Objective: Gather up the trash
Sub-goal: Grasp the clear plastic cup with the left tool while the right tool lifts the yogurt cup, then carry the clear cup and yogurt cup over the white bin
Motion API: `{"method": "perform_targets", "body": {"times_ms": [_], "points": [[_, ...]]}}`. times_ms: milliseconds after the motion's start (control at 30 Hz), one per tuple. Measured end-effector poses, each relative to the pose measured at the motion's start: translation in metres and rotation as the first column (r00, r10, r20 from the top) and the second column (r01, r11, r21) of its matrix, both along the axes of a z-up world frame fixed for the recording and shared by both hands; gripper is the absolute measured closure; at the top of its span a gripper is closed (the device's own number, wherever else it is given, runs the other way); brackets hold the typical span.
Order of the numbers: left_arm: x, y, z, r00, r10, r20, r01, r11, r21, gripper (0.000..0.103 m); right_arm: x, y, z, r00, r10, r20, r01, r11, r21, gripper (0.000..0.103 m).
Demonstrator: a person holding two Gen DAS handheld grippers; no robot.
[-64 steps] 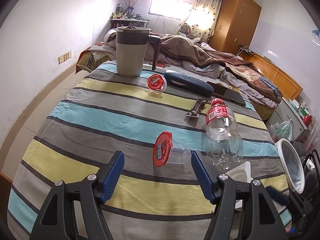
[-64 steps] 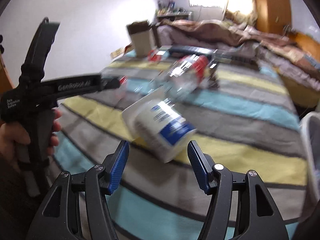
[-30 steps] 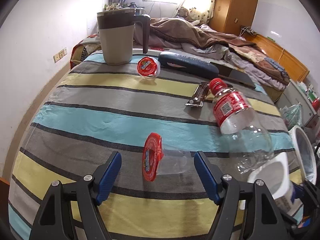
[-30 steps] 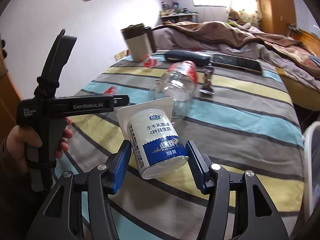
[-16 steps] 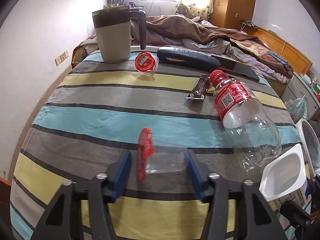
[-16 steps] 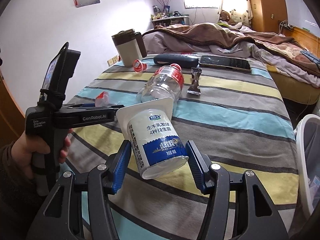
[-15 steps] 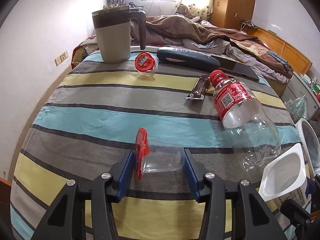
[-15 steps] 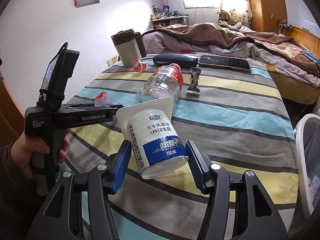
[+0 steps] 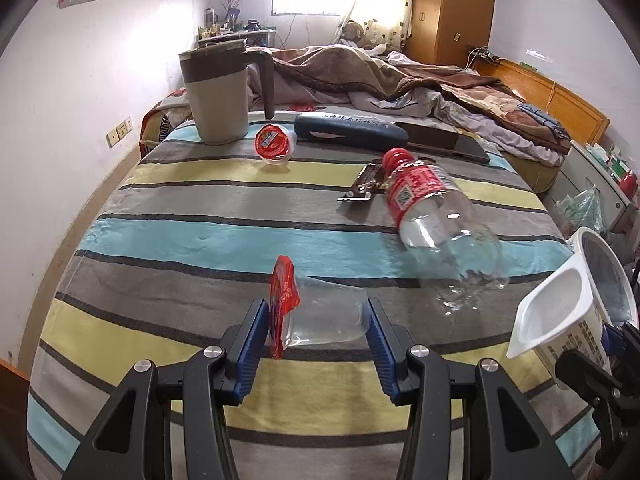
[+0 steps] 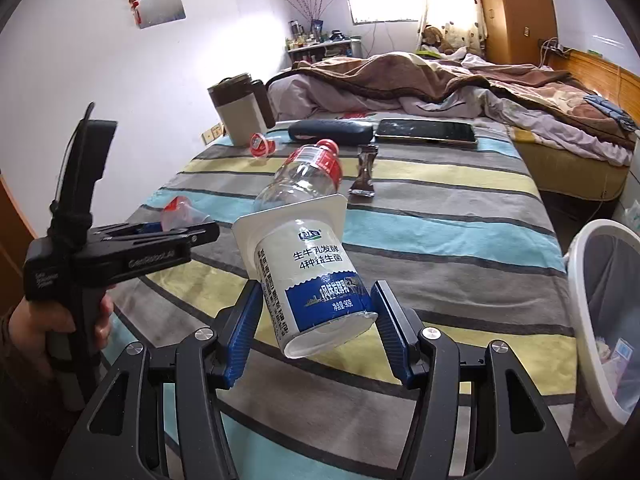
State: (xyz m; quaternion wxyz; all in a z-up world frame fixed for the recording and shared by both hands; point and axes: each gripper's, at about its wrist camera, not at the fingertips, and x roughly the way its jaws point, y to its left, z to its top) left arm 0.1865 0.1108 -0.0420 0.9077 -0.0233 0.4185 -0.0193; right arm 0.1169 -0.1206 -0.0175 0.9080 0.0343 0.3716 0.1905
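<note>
My left gripper (image 9: 316, 322) is shut on a clear jelly cup with a red foil lid (image 9: 320, 316), held just above the striped tablecloth (image 9: 240, 236). My right gripper (image 10: 318, 312) is shut on a white and blue yogurt cup (image 10: 308, 268), tilted with its mouth away from me. The same yogurt cup (image 9: 556, 312) shows at the right edge of the left wrist view. An empty clear bottle with a red label (image 9: 436, 220) lies on its side mid-table. A second red-lidded jelly cup (image 9: 274, 144) and a dark snack wrapper (image 9: 366, 184) lie farther back.
A white trash bin (image 10: 600, 304) stands on the floor off the table's right edge. A beige jug (image 9: 218, 96), a dark blue case (image 9: 348, 128) and a phone (image 10: 426, 131) sit at the far end. A bed lies beyond. A hand (image 10: 60, 320) holds the left gripper.
The left gripper's jaws closed on the clear jelly cup and lifted it slightly off the cloth. The right gripper stayed put with the yogurt cup.
</note>
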Motion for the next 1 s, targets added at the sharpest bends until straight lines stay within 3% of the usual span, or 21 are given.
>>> {"method": "perform_targets", "body": {"times_ms": [467,1000], "points": [[-0.034,-0.032,0.033,0.996,-0.047,0.079,0.047,0.999,0.002,0.054,-0.012,-0.028,0.011,0.997,-0.07,0.036,0.069,0.997,0.029,0.045],[-0.054,-0.114,0.065,0.965,-0.208,0.159,0.21,0.978,0.003,0.054,-0.03,-0.092,0.024,0.973,-0.219,0.078,0.217,0.975,0.039,0.045]]}}
